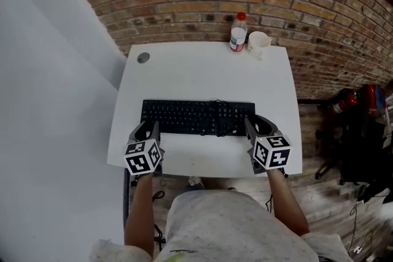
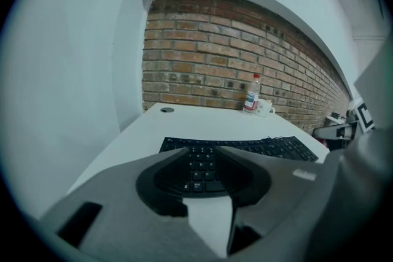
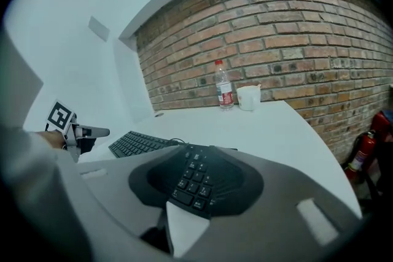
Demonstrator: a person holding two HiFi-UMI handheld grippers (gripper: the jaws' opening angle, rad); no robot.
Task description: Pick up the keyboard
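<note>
A black keyboard [image 1: 196, 116] lies across the near half of the white table [image 1: 202, 67]. My left gripper [image 1: 147, 126] is at its left end, with the jaws a little apart. In the left gripper view the keys [image 2: 199, 172] show through the gap between the left gripper's [image 2: 201, 148] tips. My right gripper [image 1: 259, 123] is at the keyboard's right end, its jaws also slightly apart, and the number keys [image 3: 190, 184] show between them in the right gripper view [image 3: 199, 145]. Neither pair of pads visibly presses on the keyboard.
A plastic bottle with a red cap [image 1: 237, 32] and a white cup [image 1: 258, 43] stand at the table's far edge by the brick wall. A round cable hole [image 1: 143, 57] is at the far left corner. A fire extinguisher [image 1: 344, 100] lies on the floor to the right.
</note>
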